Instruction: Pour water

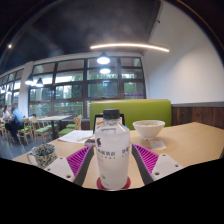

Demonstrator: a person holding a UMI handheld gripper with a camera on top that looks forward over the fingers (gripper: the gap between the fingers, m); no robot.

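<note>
A clear plastic water bottle [113, 152] with a dark cap and a white label is seen upright between the two fingers of the gripper [113, 162]. The magenta pads [78, 158] are positioned at either side of the bottle and appear to be pressed against its body, so the gripper is taken to be closed on the bottle. The bottle's base cannot be seen clearly. A light wooden table [190, 142] is located beneath and beyond the fingers. A white bowl [148, 128] is placed on the table beyond the bottle, to its right. A small potted plant [43, 154] is set beside the left finger. A green bench back [140, 110] and large windows [70, 85] are visible beyond, with a strip light [130, 47] overhead.
</note>
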